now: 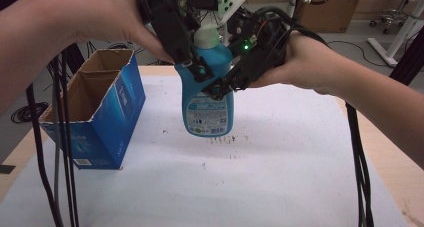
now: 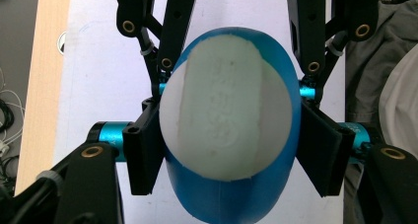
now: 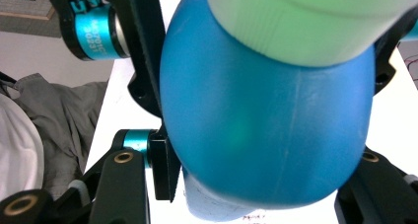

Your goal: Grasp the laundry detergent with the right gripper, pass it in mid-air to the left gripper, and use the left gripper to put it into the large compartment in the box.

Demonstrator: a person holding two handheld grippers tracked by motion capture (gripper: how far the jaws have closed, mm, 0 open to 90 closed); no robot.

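Held one blue bottle (image 1: 208, 94) with a white cap (image 1: 206, 36) upright above the white table cover (image 1: 280, 162), clear of it, beside one open blue box (image 1: 92, 112) at the left; left gripper (image 1: 192, 69) clamped on the bottle's shoulder from either side, right gripper (image 1: 220, 87) closed against the bottle just below; looked like a mid-air carry or handover, probably bound for the box; next called for one gripper to let go, then a steady shift leftward over the opening; counted two grippers, one bottle, one box.
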